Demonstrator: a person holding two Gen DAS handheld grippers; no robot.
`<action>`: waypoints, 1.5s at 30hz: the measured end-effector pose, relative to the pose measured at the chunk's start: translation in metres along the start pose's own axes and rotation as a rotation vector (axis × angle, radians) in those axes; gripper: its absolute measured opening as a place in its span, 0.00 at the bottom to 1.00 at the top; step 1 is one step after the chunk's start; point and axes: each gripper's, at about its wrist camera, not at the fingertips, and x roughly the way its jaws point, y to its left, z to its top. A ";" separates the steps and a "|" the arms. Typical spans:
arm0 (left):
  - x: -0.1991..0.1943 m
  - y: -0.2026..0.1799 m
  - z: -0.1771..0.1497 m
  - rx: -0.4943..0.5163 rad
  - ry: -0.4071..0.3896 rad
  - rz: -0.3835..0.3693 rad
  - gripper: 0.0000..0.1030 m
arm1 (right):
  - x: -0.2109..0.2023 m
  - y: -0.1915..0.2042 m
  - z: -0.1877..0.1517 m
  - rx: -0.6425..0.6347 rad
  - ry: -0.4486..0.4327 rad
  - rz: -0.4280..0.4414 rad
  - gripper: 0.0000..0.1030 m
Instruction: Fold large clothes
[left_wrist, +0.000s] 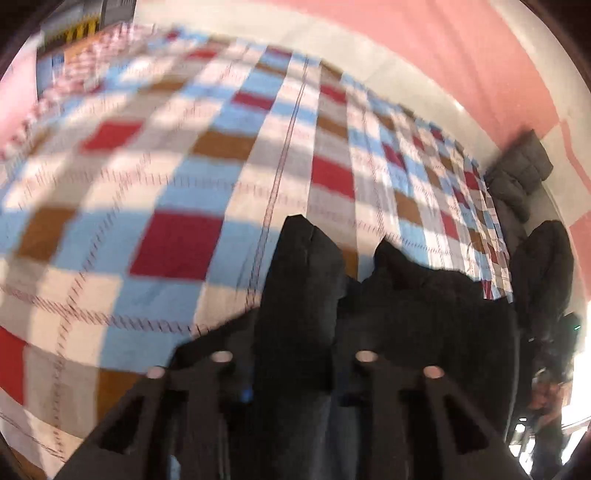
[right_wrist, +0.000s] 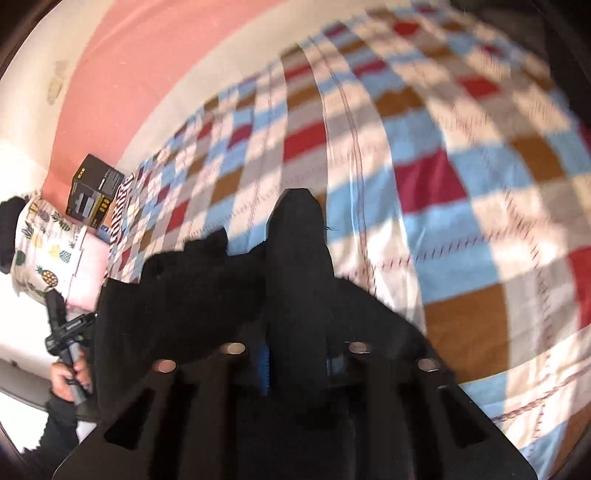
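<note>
Both claws are clamped on the same black garment (left_wrist: 424, 295), each gripping a bunched edge of it over the bed (left_wrist: 177, 206), which is covered in a checked spread of red, blue, brown and white. In the left wrist view the left claw (left_wrist: 303, 258) has dark cloth wrapped over and between its fingers, with more of the fabric spilling to the right of it. In the right wrist view the right claw (right_wrist: 297, 236) holds cloth the same way, the slack hanging to its left. So the garment spans the 2 grips, lifted off the spread at the near edge of the bed, and the open middle of the bed lies ahead of both claws.

The step in hand looks like carrying the held edge out across the bed to lay or fold it. To do that well, the 2 hands should travel together and keep the edge between them taut, so the cloth lands flat rather than bunched. Neither grip should loosen until the fabric rests on the spread. Both views are blurred, so how much cloth trails below cannot be told; a dragging hem could crease underneath.

A folded grey jacket (left_wrist: 517, 173) lies near the far right edge, and a dark box (right_wrist: 94, 190) near the far left corner; the garment should land clear of both.
</note>
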 end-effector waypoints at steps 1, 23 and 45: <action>-0.010 -0.004 0.005 0.017 -0.038 0.008 0.24 | -0.008 0.004 0.004 -0.011 -0.028 -0.007 0.17; 0.068 0.016 0.024 -0.008 -0.004 0.158 0.41 | 0.059 -0.026 0.026 0.043 0.002 -0.214 0.34; -0.028 -0.066 -0.149 0.243 -0.160 0.144 0.48 | -0.006 0.076 -0.154 -0.241 -0.189 -0.348 0.40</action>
